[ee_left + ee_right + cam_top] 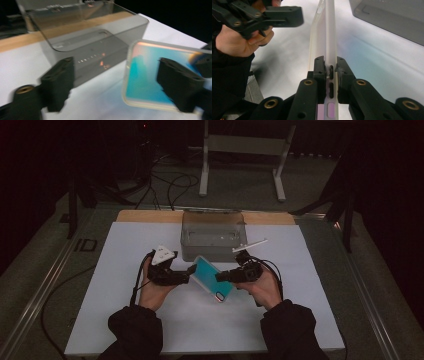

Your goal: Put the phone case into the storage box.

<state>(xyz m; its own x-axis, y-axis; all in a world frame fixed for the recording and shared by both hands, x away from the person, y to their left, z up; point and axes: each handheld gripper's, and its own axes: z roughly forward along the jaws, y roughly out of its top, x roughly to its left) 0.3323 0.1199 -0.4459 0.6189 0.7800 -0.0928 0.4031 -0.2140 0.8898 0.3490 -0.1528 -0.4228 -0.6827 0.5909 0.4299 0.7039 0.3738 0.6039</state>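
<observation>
Just off the white mat's centre, toward its far edge, the phone [213, 278] in its clear case is up off the surface, teal back showing, tilted. Right gripper [329, 65] has its jaws pinched tight on the phone's thin side edge, near the buttons, phone running straight out ahead of it. Left gripper [191, 269] sits at the phone's other end w/ jaws spread wide, one jaw in front of the teal face, not biting yet. Risk as I see it: that edge pinch is narrow, slick case, so the phone could pivot or slip out if the left closes off-centre or knocks it. Smoky translucent box [213, 236] stands just beyond, lid open, near the mat's far edge; a swing that way could clip its front wall.
</observation>
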